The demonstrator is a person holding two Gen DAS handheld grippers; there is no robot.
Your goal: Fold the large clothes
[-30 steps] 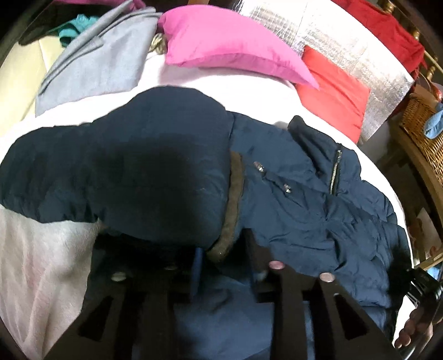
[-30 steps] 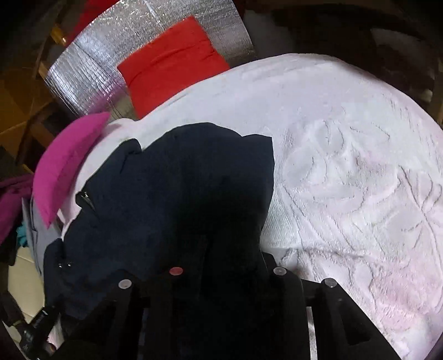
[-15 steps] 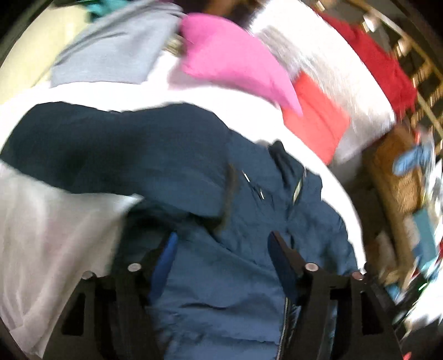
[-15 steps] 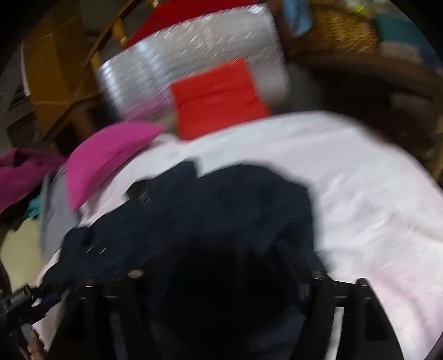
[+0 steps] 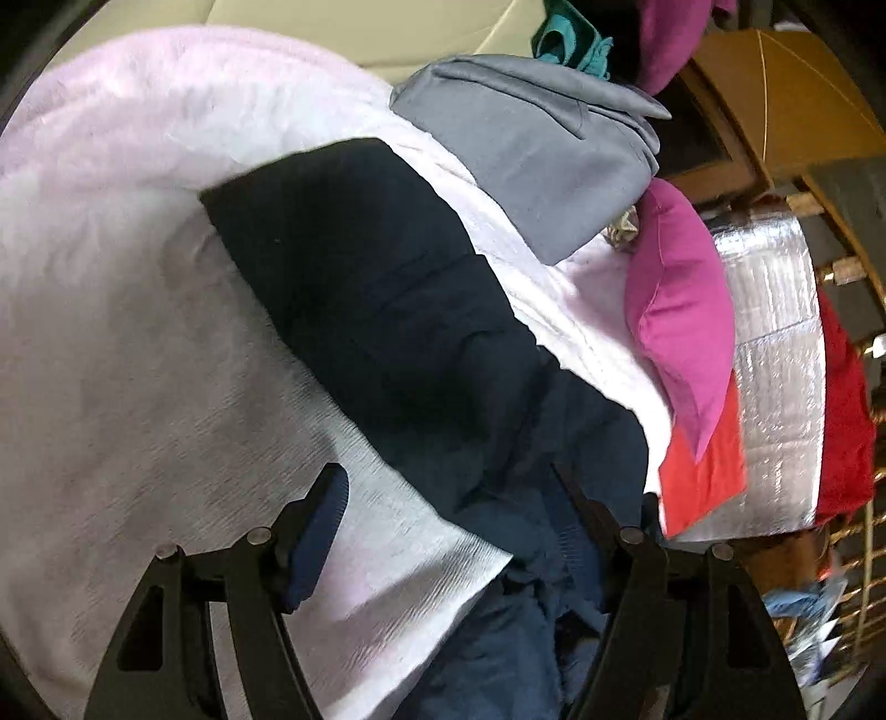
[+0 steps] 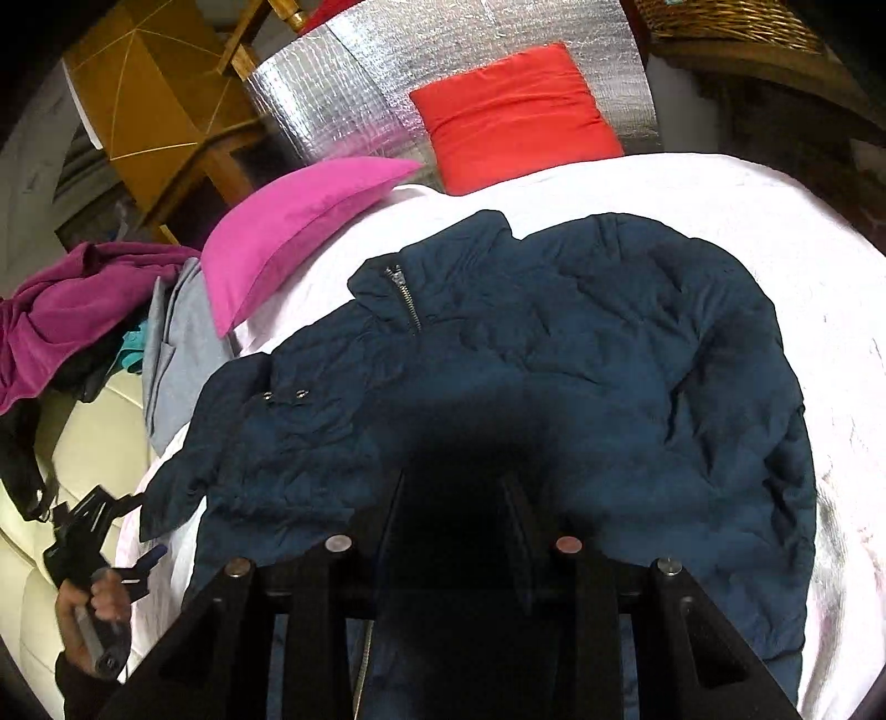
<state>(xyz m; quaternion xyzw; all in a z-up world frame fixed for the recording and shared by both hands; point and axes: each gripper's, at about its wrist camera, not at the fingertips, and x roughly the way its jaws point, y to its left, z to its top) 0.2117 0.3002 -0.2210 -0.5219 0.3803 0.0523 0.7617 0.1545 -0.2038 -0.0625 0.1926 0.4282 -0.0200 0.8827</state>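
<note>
Nearest in the right wrist view, the right tongs (image 6: 457,493) have just been closing and are clamped on a dark bunch of the navy jacket (image 6: 554,360), which fills the gap between the fingers. The jacket lies spread on the bed, zip and snaps facing up, with its collar toward the pillows.

The left tongs (image 5: 443,471) have just been opening and stand wide and grip nothing. One finger is over the pale pink bed cover (image 5: 138,332) and the other is over the jacket's edge. A hand (image 6: 94,603) holds them at the bed's side, by the jacket's sleeve end.

The bed cover is bare beyond the jacket's far side and around its dark folded part in the left view. Past the jacket a grey garment (image 5: 542,166) lies at the bed's edge. Beside it is a pink pillow (image 6: 293,221), then a red pillow (image 6: 515,111) against a silver foil panel (image 6: 343,94).

A purple garment (image 6: 72,310) is heaped off the bed. Farthest off is a wicker basket (image 6: 731,22); I cannot tell what is in it
</note>
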